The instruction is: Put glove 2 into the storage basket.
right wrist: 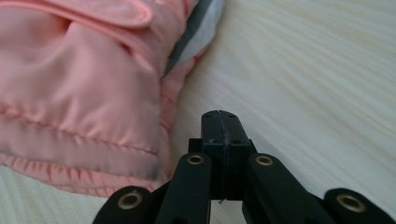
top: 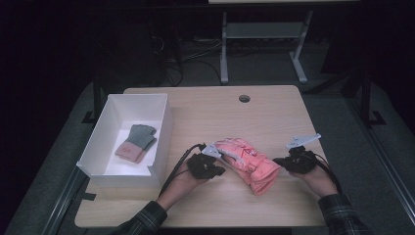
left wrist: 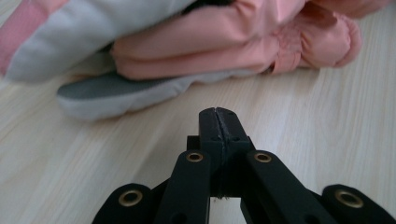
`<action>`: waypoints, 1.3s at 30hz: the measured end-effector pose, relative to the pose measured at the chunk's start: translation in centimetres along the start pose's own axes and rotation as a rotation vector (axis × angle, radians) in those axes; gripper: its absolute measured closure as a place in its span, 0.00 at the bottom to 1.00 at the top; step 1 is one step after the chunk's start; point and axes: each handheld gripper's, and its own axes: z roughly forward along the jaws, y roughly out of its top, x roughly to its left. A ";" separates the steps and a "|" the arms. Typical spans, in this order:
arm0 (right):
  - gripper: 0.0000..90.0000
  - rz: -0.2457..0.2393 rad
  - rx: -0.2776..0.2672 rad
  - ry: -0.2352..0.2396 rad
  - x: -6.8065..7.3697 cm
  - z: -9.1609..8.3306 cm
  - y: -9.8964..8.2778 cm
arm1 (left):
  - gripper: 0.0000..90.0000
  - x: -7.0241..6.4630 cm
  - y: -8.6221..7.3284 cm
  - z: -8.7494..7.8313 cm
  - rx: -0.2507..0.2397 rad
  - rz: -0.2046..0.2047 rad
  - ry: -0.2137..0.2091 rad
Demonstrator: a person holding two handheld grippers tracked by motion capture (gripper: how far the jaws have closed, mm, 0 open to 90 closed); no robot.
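A padded pink ski glove with grey and white panels [top: 247, 164] lies on the pale wooden table [top: 205, 117], between the two hands and just right of an open white cardboard box [top: 164, 132] that holds a small grey-and-pink knitted glove [top: 136, 142]. The left hand-held gripper [left wrist: 218, 122] has its jaws pressed together on nothing, its tip near the glove's grey edge. The right hand-held gripper [right wrist: 220, 122] is likewise closed and empty, just beside the glove's gathered cuff.
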 end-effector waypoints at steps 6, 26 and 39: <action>1.00 -0.026 0.034 0.058 0.7 0.9 -0.1 | 1.00 0.5 0.6 0.9 0.003 0.005 0.001; 1.00 -0.156 0.053 0.277 8.7 3.2 0.1 | 1.00 2.0 -1.9 -2.6 -0.017 -0.062 0.033; 1.00 -0.213 0.035 0.279 11.5 4.0 1.2 | 1.00 2.2 -2.0 -2.6 -0.012 -0.062 0.045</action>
